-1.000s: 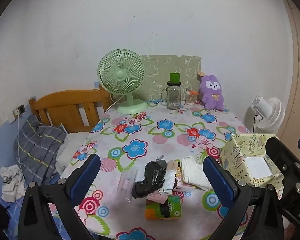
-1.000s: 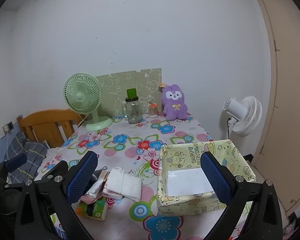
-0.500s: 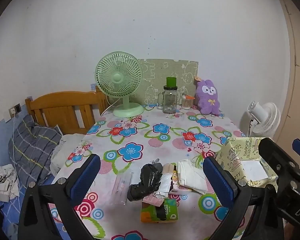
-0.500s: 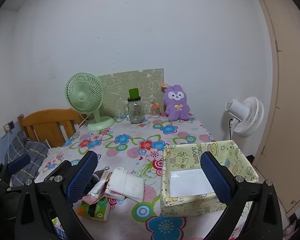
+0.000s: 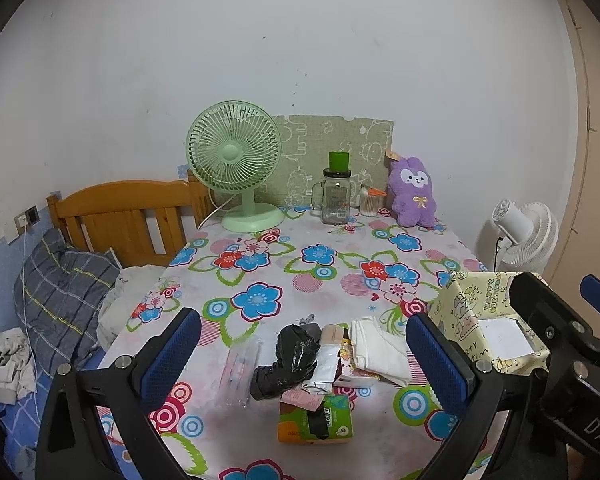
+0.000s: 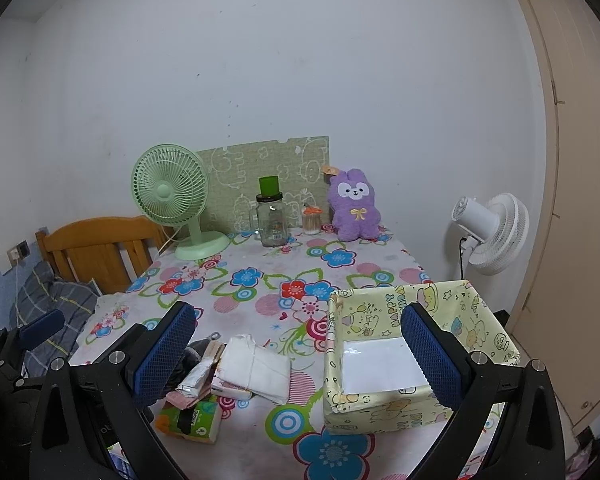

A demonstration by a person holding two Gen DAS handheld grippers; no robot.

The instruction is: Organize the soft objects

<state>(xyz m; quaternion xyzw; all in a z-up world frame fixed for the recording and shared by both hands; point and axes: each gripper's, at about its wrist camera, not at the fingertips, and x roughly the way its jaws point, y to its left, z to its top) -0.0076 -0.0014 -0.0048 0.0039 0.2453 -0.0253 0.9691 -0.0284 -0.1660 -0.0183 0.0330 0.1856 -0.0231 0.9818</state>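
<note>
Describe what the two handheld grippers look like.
Both the left gripper and the right gripper have black plastic frames with silver screws and two fingers faced with blue textured pads. White letters "DAS" mark the right gripper's body, seen from the left wrist view.

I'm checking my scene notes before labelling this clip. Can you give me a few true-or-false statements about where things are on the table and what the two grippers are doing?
1. The yellow patterned box holds soft items already. False: only a white sheet lies on its bottom.
2. The left gripper and the right gripper are both open and hold nothing. True.
3. The purple plush toy lies in the pile at the near edge. False: it sits upright at the far edge, by the wall.
4. The folded white cloth lies between the yellow patterned box and the crumpled black bag. True.
5. The green tissue pack lies on the table, nearer the cameras than the crumpled black bag. True.
</note>
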